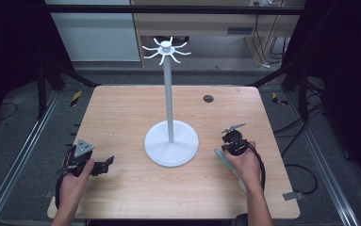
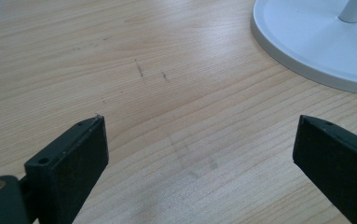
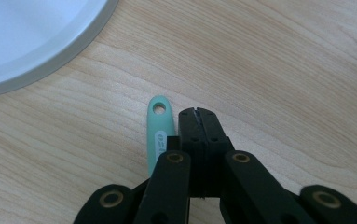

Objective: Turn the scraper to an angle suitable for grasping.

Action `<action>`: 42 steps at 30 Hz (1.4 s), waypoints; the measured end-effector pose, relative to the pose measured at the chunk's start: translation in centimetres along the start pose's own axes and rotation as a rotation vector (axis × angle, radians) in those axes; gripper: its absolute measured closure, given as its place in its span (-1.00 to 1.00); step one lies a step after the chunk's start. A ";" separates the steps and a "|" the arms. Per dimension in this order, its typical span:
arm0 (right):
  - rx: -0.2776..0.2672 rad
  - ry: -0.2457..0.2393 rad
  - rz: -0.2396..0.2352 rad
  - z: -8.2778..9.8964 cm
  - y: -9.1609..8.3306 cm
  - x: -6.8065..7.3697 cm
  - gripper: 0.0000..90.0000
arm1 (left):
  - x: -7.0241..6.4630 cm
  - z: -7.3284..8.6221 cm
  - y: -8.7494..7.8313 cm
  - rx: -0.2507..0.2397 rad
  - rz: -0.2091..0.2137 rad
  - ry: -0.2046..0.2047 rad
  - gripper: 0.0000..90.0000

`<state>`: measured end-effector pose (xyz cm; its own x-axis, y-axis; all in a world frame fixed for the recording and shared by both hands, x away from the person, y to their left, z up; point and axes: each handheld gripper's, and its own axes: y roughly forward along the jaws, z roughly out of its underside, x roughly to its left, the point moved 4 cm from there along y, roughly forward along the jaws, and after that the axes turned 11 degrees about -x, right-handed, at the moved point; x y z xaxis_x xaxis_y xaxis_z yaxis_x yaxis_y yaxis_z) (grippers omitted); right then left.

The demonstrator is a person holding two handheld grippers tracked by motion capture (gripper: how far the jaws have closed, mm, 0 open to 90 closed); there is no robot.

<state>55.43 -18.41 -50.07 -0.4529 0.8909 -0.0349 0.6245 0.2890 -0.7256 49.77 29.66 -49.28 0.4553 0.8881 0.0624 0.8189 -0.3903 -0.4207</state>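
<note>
The right gripper [image 3: 198,113] is closed, empty, beside the mint handle [image 3: 158,128]. The left gripper [image 2: 199,144] gapes. Misaligned like this, it could nudge the handle away.

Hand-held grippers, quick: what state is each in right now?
Left hand-held gripper: open, nothing between the jaws.
Right hand-held gripper: closed, empty; the mint-green handle lies on the table beside it.
</note>
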 end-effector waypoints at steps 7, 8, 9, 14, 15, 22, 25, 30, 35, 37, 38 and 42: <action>0.012 0.001 -0.008 0.2 0.5 0.2 1.00 | -0.1 0.0 0.0 0.000 0.002 0.000 -0.93; 0.012 0.001 -0.006 0.2 0.5 0.1 1.00 | -0.1 0.0 0.1 -0.001 0.001 0.001 -0.93; 0.013 0.003 -0.007 0.2 0.5 0.1 1.00 | -0.1 0.0 0.1 -0.002 0.001 -0.002 -0.93; 0.027 0.002 -0.011 0.4 0.8 0.1 1.00 | -0.1 0.0 0.1 -0.001 0.002 -0.001 -0.93; 0.032 -0.003 -0.020 0.4 0.8 0.3 1.00 | -0.1 0.0 0.1 0.000 0.002 -0.001 -0.93; 0.032 -0.015 -0.038 0.5 0.7 0.6 1.00 | 0.0 0.0 0.1 0.001 0.004 -0.005 -0.93; 0.036 -0.019 -0.092 0.6 0.5 1.3 1.00 | 0.0 0.0 0.0 0.002 0.004 -0.005 -0.93; 0.039 -0.031 -0.132 0.9 0.2 2.3 1.00 | 0.0 0.0 0.0 0.000 0.003 -0.007 -0.93; 0.062 -0.066 -0.160 1.1 -0.2 3.6 1.00 | 0.1 0.0 0.1 -0.003 0.000 -0.006 -0.93; 0.057 -0.073 -0.160 1.0 -0.3 3.6 1.00 | 0.1 0.0 0.0 -0.003 0.000 -0.007 -0.93; 0.054 -0.073 -0.160 0.9 -0.4 3.7 1.00 | 0.2 0.0 0.0 -0.003 0.001 -0.006 -0.93; 0.020 -0.084 -0.150 0.5 -1.2 3.9 1.00 | 0.3 0.0 -0.1 -0.003 -0.002 -0.011 -0.93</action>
<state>52.60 -15.45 -49.73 -0.5922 0.8056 0.0178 0.5334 0.4084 -0.7407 49.82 29.96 -49.25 0.4496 0.8916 0.0539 0.8209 -0.3887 -0.4183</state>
